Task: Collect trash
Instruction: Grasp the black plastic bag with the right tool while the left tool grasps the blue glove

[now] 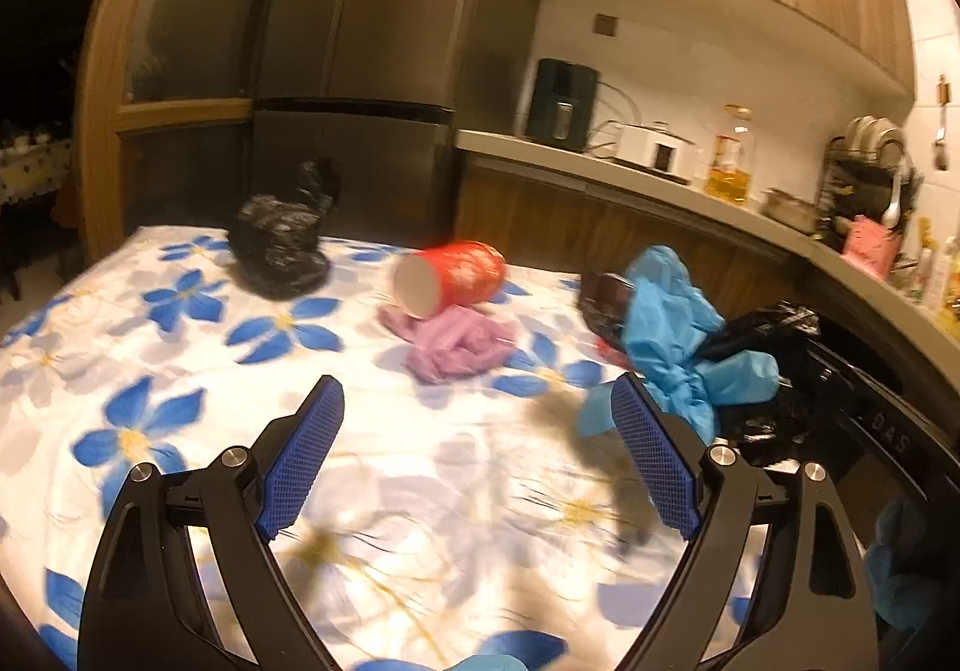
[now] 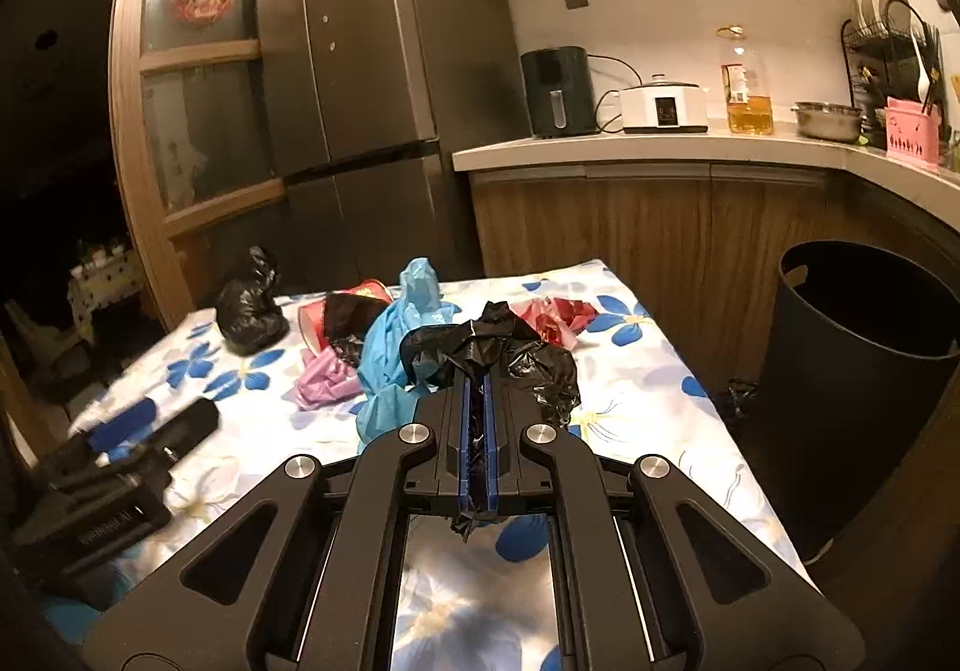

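Observation:
My right gripper [image 2: 478, 380] is shut on a crumpled black plastic bag [image 2: 510, 353] together with a blue plastic bag [image 2: 402, 329], held above the flowered table [image 2: 630, 371]. From the left wrist view the same blue bag [image 1: 672, 335] and black bag [image 1: 762, 335] hang at the right. My left gripper [image 1: 477, 401] is open and empty over the table. A red paper cup [image 1: 450, 278] lies on its side beside a purple bag [image 1: 456, 341]. A knotted black bag [image 1: 279, 239] sits at the far left. A red wrapper [image 2: 555, 317] lies beyond the held bag.
A tall black trash bin [image 2: 858, 371] stands on the floor right of the table. Behind are a grey fridge [image 2: 372, 71] and a counter [image 2: 660, 149] with an air fryer, cooker, oil bottle and dish rack. The left gripper's body [image 2: 108, 479] shows at the table's left.

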A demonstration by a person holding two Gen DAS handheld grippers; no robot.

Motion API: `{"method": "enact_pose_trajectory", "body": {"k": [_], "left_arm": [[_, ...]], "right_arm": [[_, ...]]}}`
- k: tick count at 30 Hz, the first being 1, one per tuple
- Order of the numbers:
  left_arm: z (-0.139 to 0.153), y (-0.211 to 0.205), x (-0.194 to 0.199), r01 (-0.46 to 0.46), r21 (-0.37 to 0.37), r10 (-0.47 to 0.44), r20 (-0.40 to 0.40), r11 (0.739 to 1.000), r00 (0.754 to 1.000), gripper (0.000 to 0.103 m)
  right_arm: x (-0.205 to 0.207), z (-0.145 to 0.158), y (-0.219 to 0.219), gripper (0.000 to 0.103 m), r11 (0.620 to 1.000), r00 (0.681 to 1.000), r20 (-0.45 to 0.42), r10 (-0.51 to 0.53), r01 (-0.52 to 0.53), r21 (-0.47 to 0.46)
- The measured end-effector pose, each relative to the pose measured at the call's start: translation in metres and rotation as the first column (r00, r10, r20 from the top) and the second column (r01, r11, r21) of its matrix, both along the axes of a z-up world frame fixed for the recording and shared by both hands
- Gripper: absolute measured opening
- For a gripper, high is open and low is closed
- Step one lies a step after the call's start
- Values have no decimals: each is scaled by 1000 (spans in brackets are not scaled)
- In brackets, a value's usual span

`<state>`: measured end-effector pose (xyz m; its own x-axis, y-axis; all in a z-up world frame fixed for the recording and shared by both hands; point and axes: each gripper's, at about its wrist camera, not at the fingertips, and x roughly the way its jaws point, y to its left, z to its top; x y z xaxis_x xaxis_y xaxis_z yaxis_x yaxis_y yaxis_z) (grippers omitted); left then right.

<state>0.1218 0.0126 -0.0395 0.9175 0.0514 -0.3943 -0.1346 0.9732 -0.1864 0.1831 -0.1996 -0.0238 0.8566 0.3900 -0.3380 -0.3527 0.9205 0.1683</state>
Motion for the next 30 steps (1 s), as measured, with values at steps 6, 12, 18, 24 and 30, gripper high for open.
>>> {"method": "enact_pose_trajectory", "body": {"k": [6, 12, 18, 24, 30], "left_arm": [[-7, -19, -1, 125, -33, -125, 8, 992, 992, 87], [-16, -37, 0, 248, -40, -249, -3, 968, 969, 88], [-25, -53, 10, 318, 8, -317, -45, 948, 947, 87], [-35, -55, 21, 326, 4, -323, -124, 945, 938, 19], [-36, -51, 19, 275, 15, -271, -132, 961, 954, 1]], "right_arm": [[-14, 6, -7, 4, 999, 1000, 8, 23, -23, 23], [-21, 7, -10, 4, 998, 999, 1, 52, -52, 45], [-23, 8, -9, 4, 995, 997, -7, 82, -81, 61], [-27, 8, -7, 4, 994, 996, -6, 95, -94, 60], [-27, 8, -12, 4, 995, 997, -7, 78, -77, 56]]}}
